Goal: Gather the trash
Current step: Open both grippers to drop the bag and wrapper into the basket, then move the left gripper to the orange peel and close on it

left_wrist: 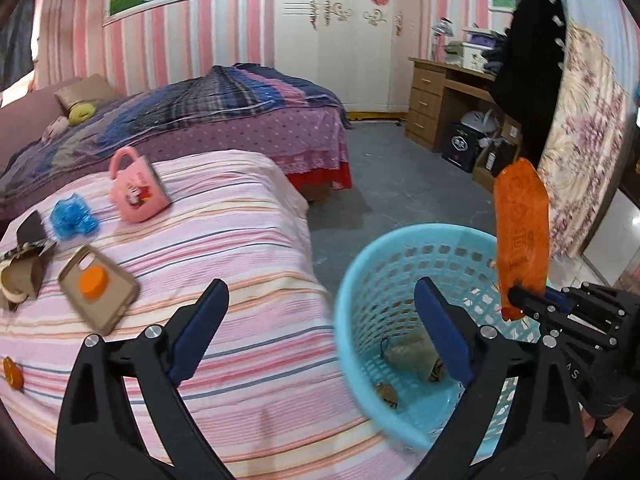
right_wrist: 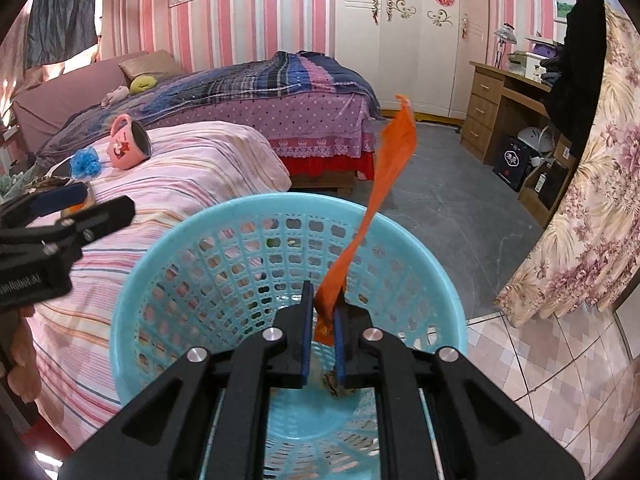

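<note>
The right gripper (right_wrist: pixel 323 320) has its blue pads pinched together on the lower end of an orange wrapper (right_wrist: pixel 390 160), a thin, crinkled strip of film. Its long axis rises from the pads, up and slightly to the right, twisting partway so that the free top end curls over. In the left wrist view the same wrapper (left_wrist: pixel 520 232) stands nearly upright as a flat, rounded tongue with faint printing. The grip sits just above the mouth of a light blue plastic basket (right_wrist: pixel 168 248), round and perforated with a lattice of holes; a few brownish scraps (left_wrist: pixel 412 354) lie on its floor.

The left gripper (left_wrist: pixel 320 320) stands wide apart with nothing between its fingers (left_wrist: pixel 200 320), one over the bed's edge and the other over the basket (left_wrist: pixel 352 280).

Beside the basket, a bed with a pink striped cover (left_wrist: pixel 240 240) carries a tipped pink mug (left_wrist: pixel 138 188), a crumpled blue wad (left_wrist: pixel 74 216), a tan phone case (left_wrist: pixel 100 288) with an orange disc (left_wrist: pixel 93 282) on it, and a cardboard tube (left_wrist: pixel 20 280). A wooden desk (right_wrist: pixel 504 108) stands further off across the grey floor.
</note>
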`<state>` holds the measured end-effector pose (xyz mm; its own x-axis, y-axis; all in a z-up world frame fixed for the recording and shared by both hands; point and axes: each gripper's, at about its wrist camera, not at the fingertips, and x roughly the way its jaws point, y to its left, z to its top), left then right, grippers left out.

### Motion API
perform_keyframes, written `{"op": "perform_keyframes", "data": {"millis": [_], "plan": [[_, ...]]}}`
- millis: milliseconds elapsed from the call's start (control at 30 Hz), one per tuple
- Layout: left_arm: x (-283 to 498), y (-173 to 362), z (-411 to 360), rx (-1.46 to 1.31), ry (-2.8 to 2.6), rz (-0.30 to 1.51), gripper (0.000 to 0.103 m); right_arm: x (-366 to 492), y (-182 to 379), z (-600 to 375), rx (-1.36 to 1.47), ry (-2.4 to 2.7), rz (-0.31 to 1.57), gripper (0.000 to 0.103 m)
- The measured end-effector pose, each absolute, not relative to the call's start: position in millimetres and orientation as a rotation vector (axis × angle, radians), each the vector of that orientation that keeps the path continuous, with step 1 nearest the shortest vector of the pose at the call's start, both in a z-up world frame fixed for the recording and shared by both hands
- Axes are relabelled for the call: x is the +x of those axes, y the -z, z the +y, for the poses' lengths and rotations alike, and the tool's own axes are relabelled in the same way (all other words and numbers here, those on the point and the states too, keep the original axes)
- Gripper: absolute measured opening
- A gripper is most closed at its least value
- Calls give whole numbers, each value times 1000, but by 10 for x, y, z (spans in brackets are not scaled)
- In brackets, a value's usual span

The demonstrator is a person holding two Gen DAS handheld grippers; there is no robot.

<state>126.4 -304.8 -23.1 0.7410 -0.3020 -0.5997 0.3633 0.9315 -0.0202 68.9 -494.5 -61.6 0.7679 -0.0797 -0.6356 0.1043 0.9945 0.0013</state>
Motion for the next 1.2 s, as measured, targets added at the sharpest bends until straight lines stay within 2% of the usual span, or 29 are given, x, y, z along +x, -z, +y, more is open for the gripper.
{"op": "perform_keyframes", "data": {"millis": [200,233,267,300,333,433,533,700,1200], "plan": [[1241,119,-2692,79,297,615,94,779,611,-4774,27,88,703,11],[1235,100,-2628,75,286,612,95,785,606,-4764,28,89,703,18],[1230,77,-2544,69,274,611,95,791,603,-4744,28,96,700,40],[1229,65,-2492,65,267,611,96,790,586,-4702,20,108,683,53],[1224,46,-2414,57,257,610,96,789,565,-4663,9,115,672,70],[1186,7,-2225,50,233,600,97,821,546,-4586,6,124,672,73],[1165,-39,-2026,54,197,584,97,842,524,-4520,13,153,658,86],[1129,-103,-1665,31,151,568,97,889,462,-4395,37,172,627,93],[1075,-51,-463,20,-19,558,98,1128,356,-3480,-81,128,596,98]]}}
